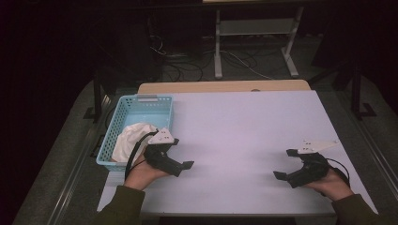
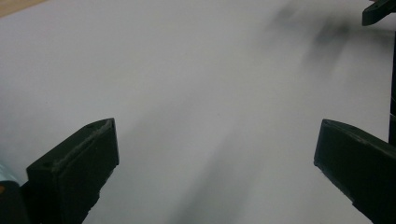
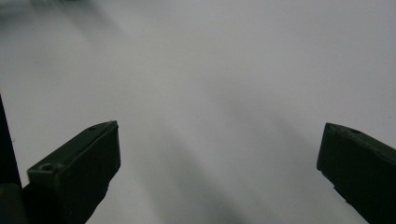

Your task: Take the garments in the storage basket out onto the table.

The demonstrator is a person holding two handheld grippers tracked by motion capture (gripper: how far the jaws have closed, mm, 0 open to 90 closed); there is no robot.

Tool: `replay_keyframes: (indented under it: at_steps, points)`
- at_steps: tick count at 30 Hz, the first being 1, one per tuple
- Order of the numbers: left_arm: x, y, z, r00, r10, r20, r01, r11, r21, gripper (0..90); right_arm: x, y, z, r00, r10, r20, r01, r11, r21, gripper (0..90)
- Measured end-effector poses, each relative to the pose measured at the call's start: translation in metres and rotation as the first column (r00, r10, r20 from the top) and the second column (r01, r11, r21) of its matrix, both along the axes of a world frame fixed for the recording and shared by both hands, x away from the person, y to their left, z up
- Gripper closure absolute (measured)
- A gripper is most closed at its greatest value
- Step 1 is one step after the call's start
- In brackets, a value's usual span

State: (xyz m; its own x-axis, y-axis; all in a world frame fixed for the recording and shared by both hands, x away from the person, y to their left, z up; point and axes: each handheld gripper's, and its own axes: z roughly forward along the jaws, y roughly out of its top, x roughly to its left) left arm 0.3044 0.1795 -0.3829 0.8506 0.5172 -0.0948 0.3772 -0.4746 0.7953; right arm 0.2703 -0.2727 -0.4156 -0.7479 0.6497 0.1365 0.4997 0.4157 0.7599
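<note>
While both tongs (image 1: 184, 152) (image 1: 285, 164) gape wide and empty, white cloth (image 1: 132, 140) fills the blue basket (image 1: 123, 108)

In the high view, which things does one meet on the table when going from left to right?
Blue basket with white cloth inside → left gripper → right gripper.

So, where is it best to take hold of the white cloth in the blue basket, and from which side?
Grip the raised, bunched fold at the top of the white cloth, coming from above with the left gripper, whose jaws stand open. The cloth lies heaped in the near end of the blue basket, whose walls block a sideways approach, so a pinch downward on the highest fold is probably safest.
</note>
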Motion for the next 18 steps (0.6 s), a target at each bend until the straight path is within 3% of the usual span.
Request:
replay_keyframes:
  at_steps: [18]
  points:
    - [0.0024,0.0059,0.0107,0.9998,0.016,0.008,-0.016,0.9998,-0.014,0.0,0.0019,0.003,0.0003,0.9999,0.01,-0.002,-0.01,0.9999,0.005,0.0]
